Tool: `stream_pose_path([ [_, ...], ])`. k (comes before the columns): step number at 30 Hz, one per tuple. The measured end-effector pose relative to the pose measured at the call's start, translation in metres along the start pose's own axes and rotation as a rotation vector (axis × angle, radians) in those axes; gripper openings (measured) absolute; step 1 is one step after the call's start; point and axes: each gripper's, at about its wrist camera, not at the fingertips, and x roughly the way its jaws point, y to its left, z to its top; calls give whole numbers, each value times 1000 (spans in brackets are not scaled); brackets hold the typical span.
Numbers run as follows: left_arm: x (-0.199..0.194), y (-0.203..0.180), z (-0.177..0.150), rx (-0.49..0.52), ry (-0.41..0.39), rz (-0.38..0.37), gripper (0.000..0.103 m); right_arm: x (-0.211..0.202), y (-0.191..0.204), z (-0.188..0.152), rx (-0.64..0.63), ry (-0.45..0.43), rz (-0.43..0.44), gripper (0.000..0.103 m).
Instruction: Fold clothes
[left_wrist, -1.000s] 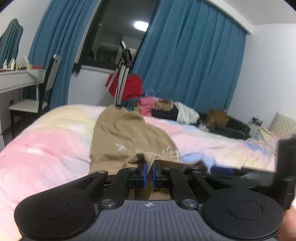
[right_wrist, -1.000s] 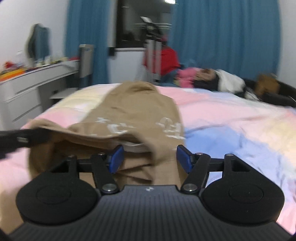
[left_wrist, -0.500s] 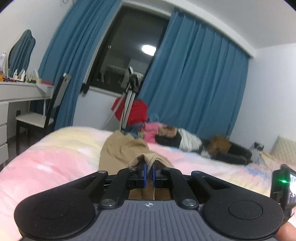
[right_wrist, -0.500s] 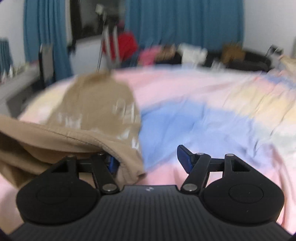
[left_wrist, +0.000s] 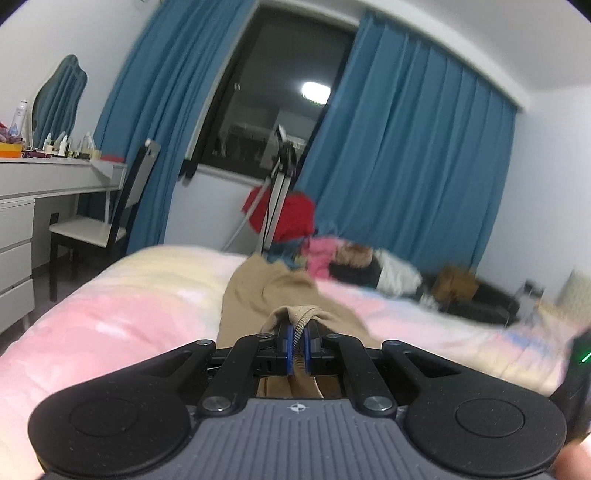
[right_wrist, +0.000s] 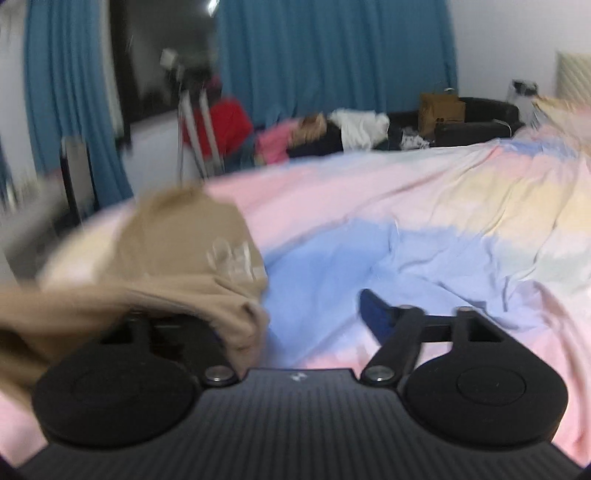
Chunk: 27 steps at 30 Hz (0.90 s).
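Far left in the left wrist view stands a white desk (left_wrist: 55, 181) with bottles on top, and a chair (left_wrist: 110, 221) is just right of it. Behind them hang blue curtains (left_wrist: 406, 166) on both sides of a dark window (left_wrist: 277, 110). A tripod (left_wrist: 277, 199) rises beyond the far edge of the bed (left_wrist: 129, 295), whose cover is pastel pink, yellow and blue. A heap of other clothes (left_wrist: 351, 258) lies at the far side, right of the tripod.

The tan garment (left_wrist: 273, 291) stretches from the far edge of the bed toward the near side. The left gripper (left_wrist: 298, 347) is pressed together on a ribbed hem of this garment, and the cloth bunches up in a small hump just above the blue pads, with more of it hanging below them.

In the right wrist view, blurred by motion, the tan garment (right_wrist: 184, 251) lies at the left, its near edge draped over the left finger of the right gripper (right_wrist: 314, 317) and hiding that pad. The right finger's blue pad (right_wrist: 373, 310) stands well apart from it over the blue patch of the bed (right_wrist: 443, 221), so the jaws are spread and nothing is pinched between them.
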Motion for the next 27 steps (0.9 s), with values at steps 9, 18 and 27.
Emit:
stream_pose_path([
  [9, 27, -6, -28, 93, 167, 67, 15, -2, -4, 9, 77, -38, 63, 15],
  [18, 57, -16, -49, 231, 254, 143, 49, -12, 7, 7, 65, -40, 104, 15],
  [27, 79, 12, -50, 155, 231, 371, 66, -15, 17, 3, 2, -53, 81, 17],
])
